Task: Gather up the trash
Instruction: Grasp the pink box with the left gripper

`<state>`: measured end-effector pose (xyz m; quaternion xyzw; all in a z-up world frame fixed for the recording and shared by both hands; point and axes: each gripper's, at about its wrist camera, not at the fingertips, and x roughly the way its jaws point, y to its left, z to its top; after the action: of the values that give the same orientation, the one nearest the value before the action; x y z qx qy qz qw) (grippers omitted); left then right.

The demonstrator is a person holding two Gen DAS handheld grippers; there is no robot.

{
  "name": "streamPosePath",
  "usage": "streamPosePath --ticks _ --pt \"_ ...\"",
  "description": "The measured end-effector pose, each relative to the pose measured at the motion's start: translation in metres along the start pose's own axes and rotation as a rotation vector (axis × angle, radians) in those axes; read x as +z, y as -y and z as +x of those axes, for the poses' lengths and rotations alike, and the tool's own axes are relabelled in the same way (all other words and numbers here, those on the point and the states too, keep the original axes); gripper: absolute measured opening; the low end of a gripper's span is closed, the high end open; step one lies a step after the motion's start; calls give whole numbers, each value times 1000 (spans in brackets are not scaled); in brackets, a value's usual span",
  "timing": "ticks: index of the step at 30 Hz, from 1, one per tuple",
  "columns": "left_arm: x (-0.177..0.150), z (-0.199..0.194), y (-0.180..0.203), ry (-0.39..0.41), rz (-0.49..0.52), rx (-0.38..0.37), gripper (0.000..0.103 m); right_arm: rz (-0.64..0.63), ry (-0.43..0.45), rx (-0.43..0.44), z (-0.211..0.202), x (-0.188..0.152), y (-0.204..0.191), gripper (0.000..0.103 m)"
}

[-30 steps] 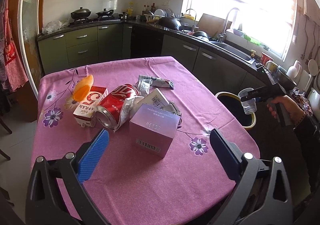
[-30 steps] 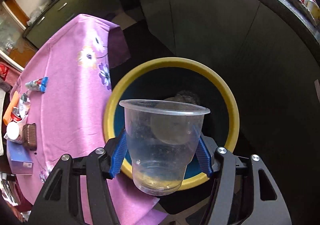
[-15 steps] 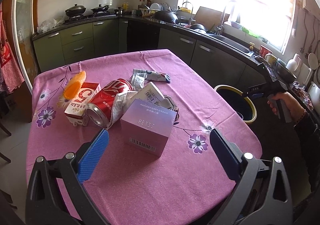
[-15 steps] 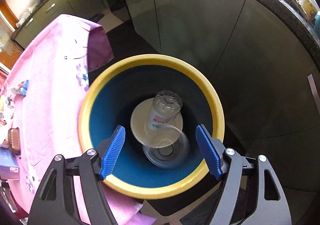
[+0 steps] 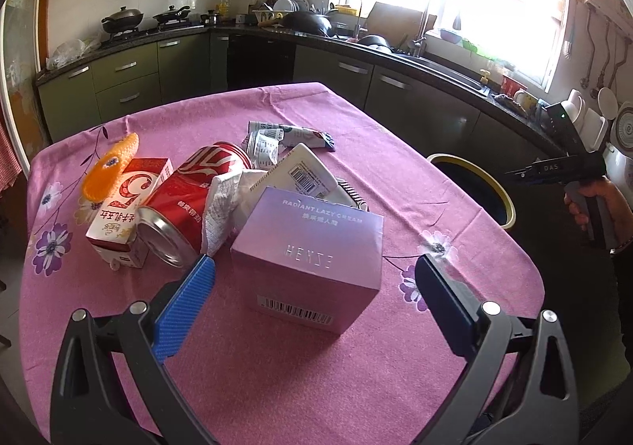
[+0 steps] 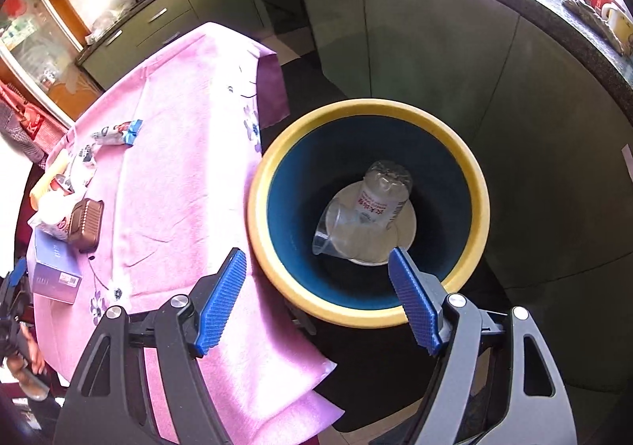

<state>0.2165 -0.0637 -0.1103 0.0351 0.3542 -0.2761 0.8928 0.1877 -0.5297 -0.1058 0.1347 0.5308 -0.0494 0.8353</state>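
Trash pile: soda can [image 5: 186, 199], carton [image 5: 126, 211] and wrappers heaped mid-surface, left of the box, likely gathered for easy picking.
Left gripper [image 5: 312, 306]: jaws released, straddling the purple box [image 5: 312, 251] without touching; judged next pickup.
Purple box: near edge of the surface [image 5: 277, 366], barcode face toward the gripper, long axis running left-right.
Bin [image 6: 368, 211]: right of the surface, on the floor, within reach.
Right gripper [image 6: 320, 298]: jaws released, empty, above the bin.
Plastic cup [image 6: 336, 235]: in the bin, on its side, mouth leftward.

Clear plastic cup [image 6: 336, 225] lies tipped inside yellow-rimmed bin [image 6: 277, 152]
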Motion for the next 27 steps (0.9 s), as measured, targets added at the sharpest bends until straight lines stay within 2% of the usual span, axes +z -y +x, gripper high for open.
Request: streamPosePath --ticks 12,21,25,27 --pt "0 28 -6 -12 55 -65 96 -24 -41 27 24 1 -21 74" --pt "-6 33 1 -13 63 -70 96 -31 -56 42 32 -1 -24 74" --pt "-9 37 -1 -31 41 -61 77 -29 -58 49 33 -2 -23 74" --pt "-9 35 -4 -26 17 -70 77 -29 -60 52 33 -3 -22 74"
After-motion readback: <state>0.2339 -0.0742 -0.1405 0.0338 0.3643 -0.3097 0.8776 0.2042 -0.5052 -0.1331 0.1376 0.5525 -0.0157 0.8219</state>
